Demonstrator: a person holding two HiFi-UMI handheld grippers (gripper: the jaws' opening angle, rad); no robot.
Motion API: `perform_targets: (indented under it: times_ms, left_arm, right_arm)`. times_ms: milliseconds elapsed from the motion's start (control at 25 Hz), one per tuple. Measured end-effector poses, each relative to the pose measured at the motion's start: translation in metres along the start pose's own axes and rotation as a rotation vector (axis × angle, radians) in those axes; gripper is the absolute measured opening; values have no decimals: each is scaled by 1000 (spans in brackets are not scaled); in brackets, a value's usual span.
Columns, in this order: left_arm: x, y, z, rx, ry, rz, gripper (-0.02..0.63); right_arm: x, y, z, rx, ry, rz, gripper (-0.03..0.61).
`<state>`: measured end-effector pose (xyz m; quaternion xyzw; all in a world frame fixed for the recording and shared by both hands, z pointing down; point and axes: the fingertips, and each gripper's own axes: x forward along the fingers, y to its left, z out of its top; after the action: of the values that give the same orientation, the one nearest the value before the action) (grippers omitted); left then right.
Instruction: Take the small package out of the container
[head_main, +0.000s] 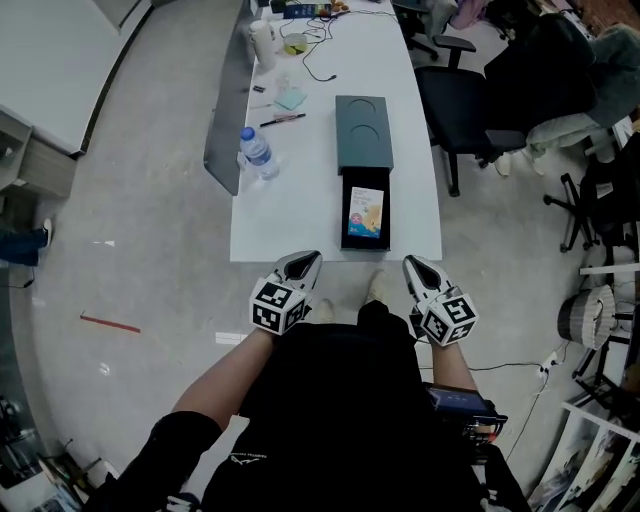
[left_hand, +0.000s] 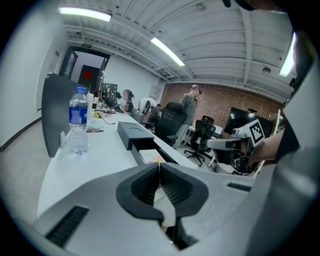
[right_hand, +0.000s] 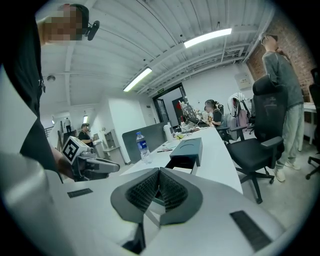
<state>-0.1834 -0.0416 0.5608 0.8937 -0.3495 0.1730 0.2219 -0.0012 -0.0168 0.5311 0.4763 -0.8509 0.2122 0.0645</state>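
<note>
Small package sits in the open container
We hold the left hand-held gripper and right hand-held gripper pressed together, empty, just off the near edge of the surface.

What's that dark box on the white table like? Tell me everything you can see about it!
The box is dark grey-green and long, and it looks like stiff card. Its outer sleeve has two curved lines pressed into the top. A black inner tray is slid out toward the person, open on top, with a colourful small package lying flat inside. The box lies flat on the white table, close to its near end. Nothing else touches it.
</note>
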Motion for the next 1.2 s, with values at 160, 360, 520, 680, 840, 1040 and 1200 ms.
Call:
perform_targets:
  times_ms: [160,360,520,680,840,1040,1200]
  left_arm:
    - [19,9,7,-11,26,33,11]
    - [51,4,18,-2,76,49,12]
    - [83,1,22,1,140,79,12]
    - [111,2,20,-10,217,125,12]
    - [133,4,14,-29,287,166,15]
    - [155,6,4,-58,366,208,95]
    - [171,9,-3,-91,420,241,200]
  right_arm:
    - [22,-19,13,-10,5,40,26]
    - [40,-51,36,-24,1,86,26]
    - [51,-74,46,-25,5,126,26]
    - [64,-91,51,-21,13,175,26]
    - [73,-104,53,-9,19,221,26]
    - [79,-118,52,5,28,268,26]
    - [83,-130,53,11,34,294,26]
